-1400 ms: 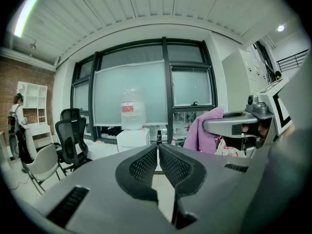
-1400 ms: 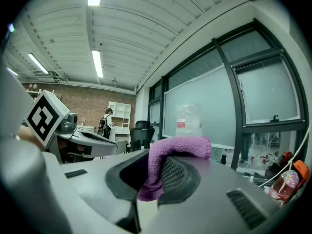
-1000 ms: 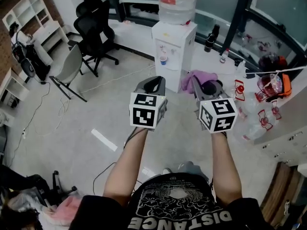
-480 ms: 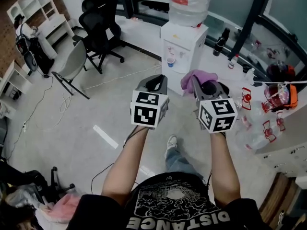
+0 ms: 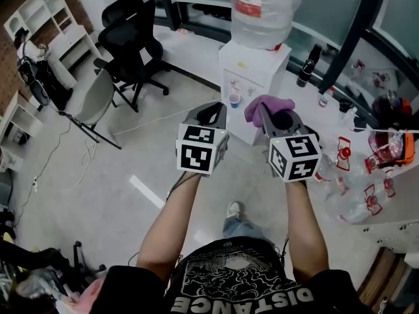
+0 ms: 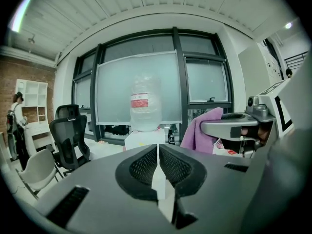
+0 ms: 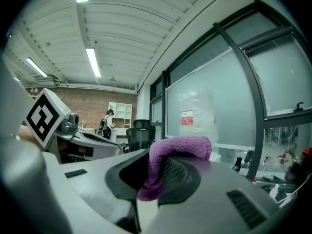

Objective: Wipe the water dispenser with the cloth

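A white water dispenser (image 5: 252, 77) with a large clear bottle (image 5: 262, 8) on top stands straight ahead by the window; it also shows in the left gripper view as the dispenser (image 6: 141, 139) under its bottle (image 6: 144, 106). My right gripper (image 5: 270, 113) is shut on a purple cloth (image 5: 267, 106), which drapes over its jaws (image 7: 168, 172). My left gripper (image 5: 211, 113) is shut with nothing in it, its pads pressed together (image 6: 157, 165). Both grippers are held side by side, short of the dispenser.
Black office chairs (image 5: 127, 41) and a grey folding chair (image 5: 95, 100) stand at the left. Bottles (image 5: 308, 64) line the window ledge; red-and-clear items (image 5: 366, 175) lie at the right. White shelves (image 5: 39, 18) with a person are far left. A cable (image 5: 78, 156) runs over the floor.
The view has closed in on the dispenser, which now looks larger and nearer. Both grippers kept their pose, the cloth still in the right one.
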The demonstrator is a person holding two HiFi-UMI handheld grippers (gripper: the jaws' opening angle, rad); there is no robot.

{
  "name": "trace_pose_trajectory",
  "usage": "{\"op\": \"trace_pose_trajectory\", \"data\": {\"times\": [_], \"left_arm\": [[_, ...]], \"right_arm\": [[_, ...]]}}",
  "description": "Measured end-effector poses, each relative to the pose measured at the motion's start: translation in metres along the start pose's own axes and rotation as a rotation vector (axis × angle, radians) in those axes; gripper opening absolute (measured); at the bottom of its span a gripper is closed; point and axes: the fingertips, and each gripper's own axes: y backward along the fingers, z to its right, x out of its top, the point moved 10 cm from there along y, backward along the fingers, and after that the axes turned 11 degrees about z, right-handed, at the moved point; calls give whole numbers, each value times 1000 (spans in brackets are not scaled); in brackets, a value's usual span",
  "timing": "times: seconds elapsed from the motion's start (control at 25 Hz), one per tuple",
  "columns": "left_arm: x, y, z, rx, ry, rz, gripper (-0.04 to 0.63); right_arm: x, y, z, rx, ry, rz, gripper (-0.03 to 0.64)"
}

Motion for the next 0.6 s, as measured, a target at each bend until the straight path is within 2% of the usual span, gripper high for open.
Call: {"op": "trace_pose_trajectory", "data": {"times": [0.32, 0.6], "left_arm": [[4, -97, -43, -19, 5, -23, 32], [3, -140, -72, -19, 8, -38, 32]], "right_arm": [[-12, -92, 50, 2, -7, -20, 46], [-23, -142, 67, 11, -18, -37, 47]]}}
